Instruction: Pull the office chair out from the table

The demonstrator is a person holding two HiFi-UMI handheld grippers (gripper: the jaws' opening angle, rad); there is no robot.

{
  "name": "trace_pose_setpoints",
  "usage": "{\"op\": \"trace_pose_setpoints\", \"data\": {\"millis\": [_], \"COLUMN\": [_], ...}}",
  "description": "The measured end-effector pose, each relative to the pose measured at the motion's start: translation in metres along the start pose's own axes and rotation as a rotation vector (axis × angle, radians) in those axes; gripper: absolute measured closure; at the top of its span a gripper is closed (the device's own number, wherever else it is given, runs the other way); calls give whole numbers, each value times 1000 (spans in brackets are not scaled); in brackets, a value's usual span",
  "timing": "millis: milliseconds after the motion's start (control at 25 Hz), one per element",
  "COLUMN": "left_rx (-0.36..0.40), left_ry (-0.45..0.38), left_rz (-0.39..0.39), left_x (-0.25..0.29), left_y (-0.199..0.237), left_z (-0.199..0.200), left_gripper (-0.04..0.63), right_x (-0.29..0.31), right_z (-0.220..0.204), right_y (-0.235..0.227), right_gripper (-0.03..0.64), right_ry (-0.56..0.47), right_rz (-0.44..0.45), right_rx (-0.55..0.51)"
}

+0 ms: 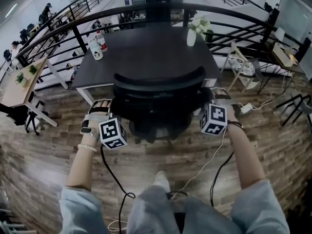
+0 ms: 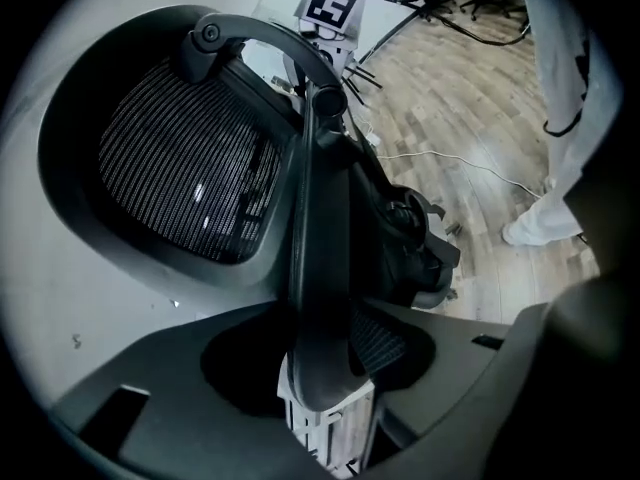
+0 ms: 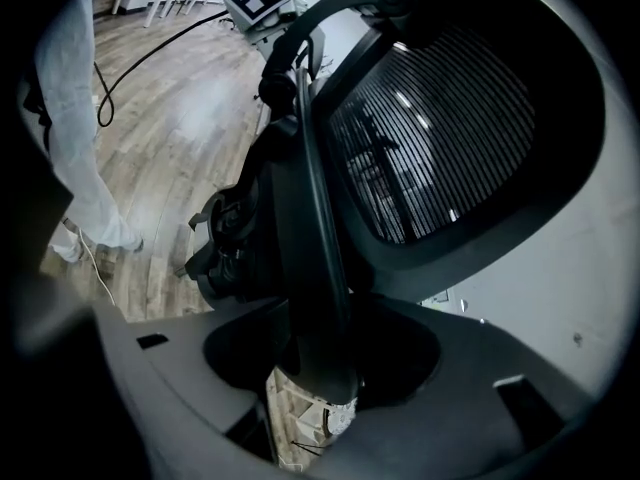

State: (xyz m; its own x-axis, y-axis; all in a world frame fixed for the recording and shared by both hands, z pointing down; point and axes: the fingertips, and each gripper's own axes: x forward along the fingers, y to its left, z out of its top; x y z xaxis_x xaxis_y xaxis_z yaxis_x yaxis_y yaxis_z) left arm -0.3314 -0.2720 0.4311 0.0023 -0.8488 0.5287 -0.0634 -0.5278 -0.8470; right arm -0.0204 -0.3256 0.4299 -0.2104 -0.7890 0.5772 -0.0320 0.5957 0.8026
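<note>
As I stand facing the dark table [image 1: 146,48], the office chair [image 1: 158,82] sits right in front of me, its curved backrest turned toward me and up against the table's near edge. Its seat and base stand on the wooden floor [image 1: 161,157] between the table and my legs. My left gripper [image 2: 330,368] is on the left armrest [image 2: 318,258]. In the left gripper view the dark pad runs straight up out of the mouth of the jaws, which stand wide and are closed round its end, one on each side. My right gripper [image 3: 320,358] has the right armrest [image 3: 318,258] in the same way, with its jaws set wide and clamped about the end of the pad. The mesh backrest [image 3: 440,128] rises just beside that arm. In the head view the two marker cubes show at the chair's two sides, roughly level with each other, the left one beside the seat's left edge and the right one beside its right edge. My forearms reach down to them from the bottom of the view. Black cables [image 1: 114,179] run from the grippers back across the floor toward my feet. Near the table's far left corner stand two bottles [image 1: 97,47], close together, and toward its far right corner stands a white vase [image 1: 191,37] holding pale flowers.
</note>
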Motion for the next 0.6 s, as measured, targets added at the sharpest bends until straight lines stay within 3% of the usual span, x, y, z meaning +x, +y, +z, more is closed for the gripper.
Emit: {"op": "trace_pose_setpoints", "data": {"millis": [600], "left_rx": [-19], "left_ry": [73], "left_rz": [57], "left_x": [-98], "left_y": [-63], "left_z": [8], "left_gripper": [397], "right_x": [-96], "right_z": [3], "right_y": [71], "right_gripper": [419], "right_ry": [-61], "right_rz": [-40], "right_rx": [8]}}
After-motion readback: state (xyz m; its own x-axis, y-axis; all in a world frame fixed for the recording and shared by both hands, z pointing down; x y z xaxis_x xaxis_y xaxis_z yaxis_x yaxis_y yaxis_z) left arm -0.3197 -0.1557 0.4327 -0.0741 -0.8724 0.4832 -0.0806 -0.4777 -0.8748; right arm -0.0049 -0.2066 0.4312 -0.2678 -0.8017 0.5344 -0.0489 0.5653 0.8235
